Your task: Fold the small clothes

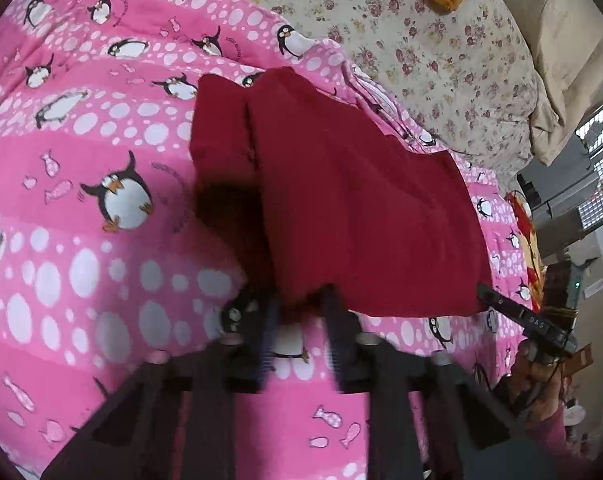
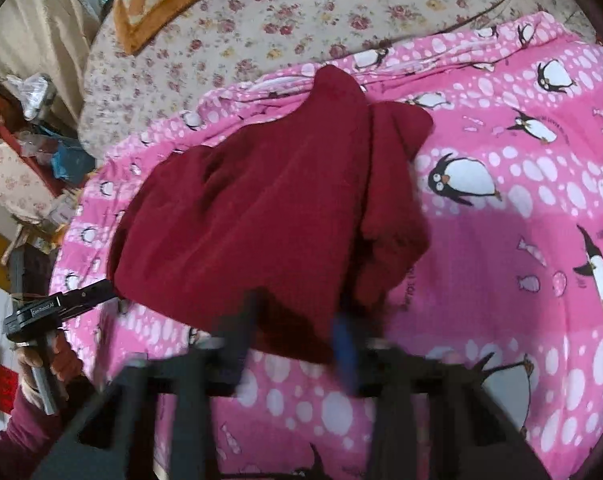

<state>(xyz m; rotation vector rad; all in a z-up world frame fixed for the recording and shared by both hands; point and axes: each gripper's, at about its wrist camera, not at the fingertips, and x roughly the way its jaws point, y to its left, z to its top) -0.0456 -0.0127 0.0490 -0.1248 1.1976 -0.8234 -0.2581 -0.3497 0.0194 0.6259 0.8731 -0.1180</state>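
Red garment (image 1: 357,208) lifted off pink penguin blanket (image 1: 81,264), near hem stretched between both grippers so cloth hangs flat for fold. Left gripper (image 1: 301,300) pinches one hem corner, right gripper (image 2: 297,312) other; fingers blurred, w/ cloth between them, grip looks firm

Both wrist cameras look down closely, sharing the red garment (image 1: 341,200).

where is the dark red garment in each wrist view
Left wrist view: the dark red garment fills the centre and right, its near edge at the left gripper.
Right wrist view: the garment sits centre-left, its near edge at the right gripper.
Shared landmark: the pink penguin blanket beneath it, with the floral sheet beyond.
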